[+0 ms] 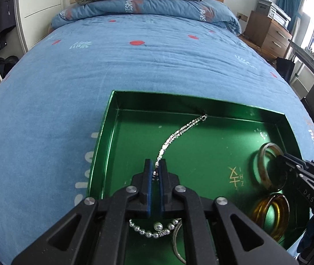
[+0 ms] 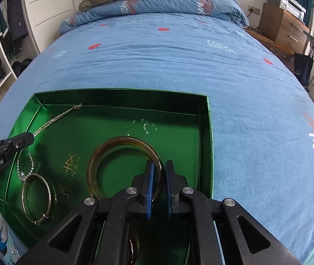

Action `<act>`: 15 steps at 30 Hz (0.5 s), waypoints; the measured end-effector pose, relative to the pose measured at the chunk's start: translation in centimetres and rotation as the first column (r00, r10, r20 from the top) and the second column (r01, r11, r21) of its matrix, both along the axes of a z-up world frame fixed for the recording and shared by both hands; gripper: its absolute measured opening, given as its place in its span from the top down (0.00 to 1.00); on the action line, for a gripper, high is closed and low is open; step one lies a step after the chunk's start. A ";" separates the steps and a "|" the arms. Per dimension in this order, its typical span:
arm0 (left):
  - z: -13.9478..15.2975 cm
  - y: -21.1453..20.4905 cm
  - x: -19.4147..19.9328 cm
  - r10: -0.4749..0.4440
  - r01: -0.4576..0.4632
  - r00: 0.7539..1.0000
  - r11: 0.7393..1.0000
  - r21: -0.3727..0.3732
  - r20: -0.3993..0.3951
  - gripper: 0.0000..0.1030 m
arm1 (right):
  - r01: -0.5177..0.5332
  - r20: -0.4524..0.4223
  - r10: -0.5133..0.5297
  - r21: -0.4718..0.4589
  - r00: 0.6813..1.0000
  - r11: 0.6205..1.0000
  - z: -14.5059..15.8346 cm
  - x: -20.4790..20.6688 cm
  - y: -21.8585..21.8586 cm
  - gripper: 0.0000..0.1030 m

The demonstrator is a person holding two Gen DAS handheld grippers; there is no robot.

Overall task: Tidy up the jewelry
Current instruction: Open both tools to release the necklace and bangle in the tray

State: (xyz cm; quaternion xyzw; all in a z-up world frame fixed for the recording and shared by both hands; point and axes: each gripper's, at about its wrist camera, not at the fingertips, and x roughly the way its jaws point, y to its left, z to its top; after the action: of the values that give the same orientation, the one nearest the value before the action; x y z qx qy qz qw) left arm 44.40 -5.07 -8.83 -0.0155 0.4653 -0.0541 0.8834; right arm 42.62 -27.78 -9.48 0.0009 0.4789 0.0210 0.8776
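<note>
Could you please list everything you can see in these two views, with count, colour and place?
Tray: one, shiny green, on the bed.
Chain: one, silver, in the tray, running to its far wall.
Amber bangle: one, translucent, tilted up in the tray.
Second bangle: one, amber, near right of tray.
Thin bangle: one, silver, flat in the tray.
Bead strand: one, pearly, near edge.
Bed cover: one, blue.
Left gripper: black, shut on the chain.
Right gripper: black, shut on the amber bangle.

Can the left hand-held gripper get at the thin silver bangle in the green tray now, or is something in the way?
Probably not at once. The left hand-held gripper is shut on the silver chain, so it is occupied. The thin silver bangle itself lies uncovered in the green tray, close beside it.
</note>
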 end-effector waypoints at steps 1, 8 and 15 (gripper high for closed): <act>0.0 0.1 -0.1 -0.002 0.002 1.000 1.000 0.003 0.001 0.95 | 0.004 -0.002 -0.004 0.000 1.000 1.000 0.0 0.0 -0.1 0.88; 1.9 0.3 -2.1 -0.020 0.021 0.999 1.000 -0.012 0.051 0.83 | 0.019 0.048 -0.021 0.054 0.999 0.998 2.1 -1.7 -1.0 0.67; 5.9 0.2 -5.8 -0.039 0.041 0.986 0.999 -0.011 0.164 0.83 | 0.001 0.139 -0.007 0.043 0.990 0.999 5.8 -5.3 -0.3 0.59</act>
State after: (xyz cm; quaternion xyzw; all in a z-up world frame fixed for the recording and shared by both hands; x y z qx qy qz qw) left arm 38.58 -4.82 -2.94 -0.0079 0.3911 -0.0763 0.9171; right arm 37.33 -28.04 -3.66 0.0194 0.4159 0.0294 0.9087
